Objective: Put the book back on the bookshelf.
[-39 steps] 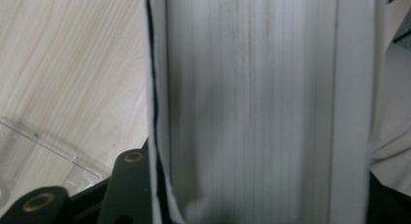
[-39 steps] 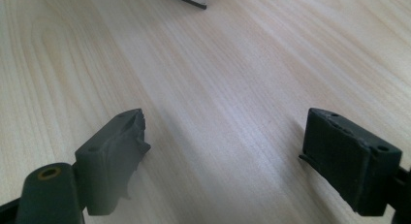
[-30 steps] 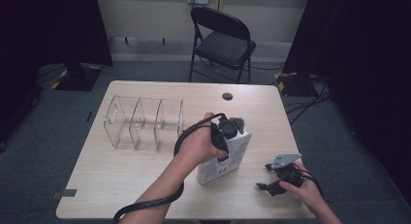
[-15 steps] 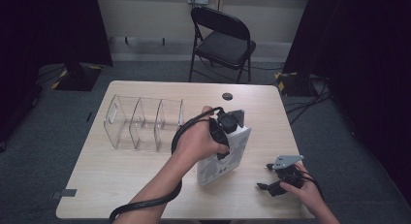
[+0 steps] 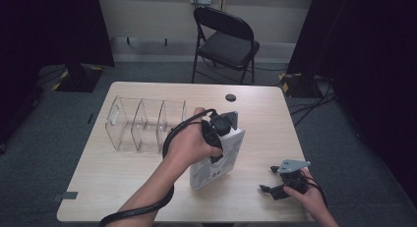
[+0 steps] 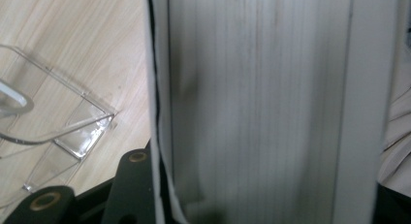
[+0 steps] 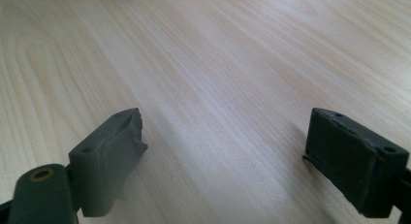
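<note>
A thick white book (image 5: 219, 160) stands tilted on end near the middle of the wooden table (image 5: 123, 187). My left gripper (image 5: 216, 146) comes down on its top edge and is shut on it. In the left gripper view the book's page edges (image 6: 261, 107) fill the gap above one black finger (image 6: 131, 185). Whether the book's lower end touches the table I cannot tell. My right gripper (image 5: 268, 179) rests low at the table's near right, open. Its jaws stand wide over bare wood in the right gripper view (image 7: 242, 156).
A clear plastic organiser (image 5: 142, 124) with three compartments lies on the table left of the book, and its corner (image 6: 63, 132) is in the left gripper view. A small black disc (image 5: 230, 97) sits at the far edge. A folding chair (image 5: 226, 40) stands behind the table.
My left hand has risen a little with the book in its grip, and the book's top has come up with it. The right gripper has stayed where it was.
</note>
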Action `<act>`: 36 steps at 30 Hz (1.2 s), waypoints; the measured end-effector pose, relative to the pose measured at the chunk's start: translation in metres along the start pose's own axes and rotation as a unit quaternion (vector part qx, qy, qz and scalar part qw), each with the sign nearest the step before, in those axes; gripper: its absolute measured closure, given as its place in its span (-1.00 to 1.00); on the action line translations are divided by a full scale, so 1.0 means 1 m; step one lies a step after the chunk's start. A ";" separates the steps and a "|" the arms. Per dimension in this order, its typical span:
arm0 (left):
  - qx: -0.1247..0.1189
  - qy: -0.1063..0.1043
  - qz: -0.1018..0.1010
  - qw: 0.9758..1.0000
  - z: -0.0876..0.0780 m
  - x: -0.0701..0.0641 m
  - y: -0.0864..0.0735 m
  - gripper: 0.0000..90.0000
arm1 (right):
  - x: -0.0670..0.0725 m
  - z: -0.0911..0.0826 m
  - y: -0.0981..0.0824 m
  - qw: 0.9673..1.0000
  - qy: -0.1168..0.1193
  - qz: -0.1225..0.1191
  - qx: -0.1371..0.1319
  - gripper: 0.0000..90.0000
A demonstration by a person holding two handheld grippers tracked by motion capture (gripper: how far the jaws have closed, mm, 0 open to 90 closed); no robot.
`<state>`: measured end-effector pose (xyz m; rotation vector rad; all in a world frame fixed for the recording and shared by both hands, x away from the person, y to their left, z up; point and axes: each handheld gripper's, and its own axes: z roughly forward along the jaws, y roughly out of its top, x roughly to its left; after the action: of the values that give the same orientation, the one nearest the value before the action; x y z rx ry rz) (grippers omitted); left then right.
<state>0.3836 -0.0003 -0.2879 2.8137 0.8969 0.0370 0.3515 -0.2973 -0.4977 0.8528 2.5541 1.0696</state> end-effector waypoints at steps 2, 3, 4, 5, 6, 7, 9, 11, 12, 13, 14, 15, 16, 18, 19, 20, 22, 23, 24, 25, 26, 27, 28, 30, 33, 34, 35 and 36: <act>0.001 0.000 0.002 1.000 0.000 0.001 -0.002 0.18 | 0.001 0.000 -0.001 1.000 -0.001 0.003 -0.005 -0.72; -0.001 0.000 -0.003 1.000 0.000 0.001 -0.004 0.18 | 0.001 0.000 -0.002 1.000 -0.003 0.003 -0.008 -0.72; -0.001 -0.001 -0.006 1.000 0.000 0.002 -0.005 0.18 | 0.001 0.000 -0.003 1.000 -0.005 0.005 -0.012 -0.72; -0.001 -0.001 -0.006 1.000 0.000 0.002 -0.005 0.18 | 0.001 0.000 -0.003 1.000 -0.005 0.005 -0.012 -0.72; 0.003 -0.001 0.003 1.000 -0.001 0.003 -0.007 0.18 | 0.001 0.000 -0.003 1.000 -0.005 0.005 -0.011 -0.72; -0.001 -0.002 -0.007 1.000 -0.001 0.003 -0.008 0.18 | 0.001 0.000 -0.003 1.000 -0.005 0.004 -0.012 -0.72; 0.000 -0.001 -0.006 1.000 -0.002 0.003 -0.009 0.18 | 0.001 0.000 -0.003 1.000 -0.005 0.004 -0.012 -0.72; 0.001 -0.001 -0.008 1.000 -0.002 0.004 -0.011 0.18 | 0.001 0.000 -0.003 1.000 -0.005 0.005 -0.012 -0.72; 0.004 0.000 -0.003 1.000 -0.003 0.005 -0.012 0.18 | 0.001 0.000 -0.003 1.000 -0.005 0.005 -0.012 -0.72; -0.002 -0.002 -0.010 1.000 -0.003 0.005 -0.013 0.18 | 0.002 0.000 -0.003 1.000 -0.005 0.005 -0.012 -0.72; 0.001 -0.002 -0.006 1.000 -0.003 0.006 -0.014 0.18 | 0.002 0.000 -0.003 1.000 -0.005 0.006 -0.012 -0.72; 0.000 -0.003 -0.008 1.000 -0.004 0.007 -0.015 0.18 | 0.002 0.000 -0.003 1.000 -0.005 0.006 -0.012 -0.72; -0.004 -0.004 -0.012 1.000 -0.004 0.007 -0.016 0.18 | 0.002 0.000 -0.003 1.000 -0.006 0.006 -0.012 -0.73; -0.004 -0.007 -0.014 1.000 -0.004 0.008 -0.018 0.18 | 0.002 0.000 -0.003 1.000 -0.005 0.006 -0.012 -0.72; 0.001 -0.004 -0.012 1.000 -0.005 0.008 -0.019 0.18 | 0.002 0.000 -0.003 1.000 -0.005 0.005 -0.012 -0.72; -0.003 -0.005 -0.017 1.000 -0.005 0.008 -0.020 0.18 | 0.002 0.000 -0.003 1.000 -0.005 0.005 -0.012 -0.73; -0.004 -0.007 -0.020 1.000 -0.006 0.009 -0.022 0.18 | 0.002 0.000 -0.003 1.000 -0.005 0.005 -0.012 -0.73; 0.001 -0.007 -0.015 1.000 -0.007 0.010 -0.023 0.18 | 0.002 0.000 -0.003 1.000 -0.005 0.006 -0.012 -0.73; -0.004 -0.007 -0.021 1.000 -0.006 0.009 -0.023 0.18 | 0.002 0.000 -0.003 1.000 -0.005 0.006 -0.012 -0.73; -0.003 -0.007 -0.020 1.000 -0.006 0.010 -0.025 0.18 | 0.002 0.000 -0.003 1.000 -0.005 0.006 -0.012 -0.73; -0.001 -0.007 -0.019 1.000 -0.007 0.011 -0.026 0.18 | 0.002 0.000 -0.003 1.000 -0.005 0.006 -0.012 -0.73; 0.002 -0.006 -0.016 1.000 -0.007 0.011 -0.026 0.18 | 0.002 0.000 -0.003 1.000 -0.005 0.005 -0.012 -0.73; 0.001 -0.007 -0.020 1.000 -0.007 0.011 -0.027 0.18 | 0.002 0.000 -0.003 1.000 -0.005 0.005 -0.012 -0.73; 0.003 -0.009 -0.024 1.000 -0.007 0.012 -0.029 0.18 | 0.001 0.000 -0.003 1.000 -0.005 0.005 -0.012 -0.73; -0.003 -0.011 -0.029 1.000 -0.008 0.013 -0.032 0.18 | 0.001 0.000 -0.003 1.000 -0.005 0.005 -0.012 -0.73; -0.002 -0.011 -0.027 1.000 -0.008 0.014 -0.032 0.18 | 0.001 0.000 -0.003 1.000 -0.005 0.005 -0.012 -0.73; 0.002 -0.011 -0.023 1.000 -0.009 0.015 -0.033 0.18 | 0.001 0.001 -0.003 1.000 -0.005 0.004 -0.012 -0.73; -0.002 -0.011 -0.027 1.000 -0.009 0.014 -0.034 0.18 | 0.001 0.000 -0.003 1.000 -0.005 0.005 -0.012 -0.73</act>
<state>0.3752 0.0363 -0.2860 2.7795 0.9672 0.0008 0.3494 -0.2976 -0.4999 0.8632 2.5265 1.0931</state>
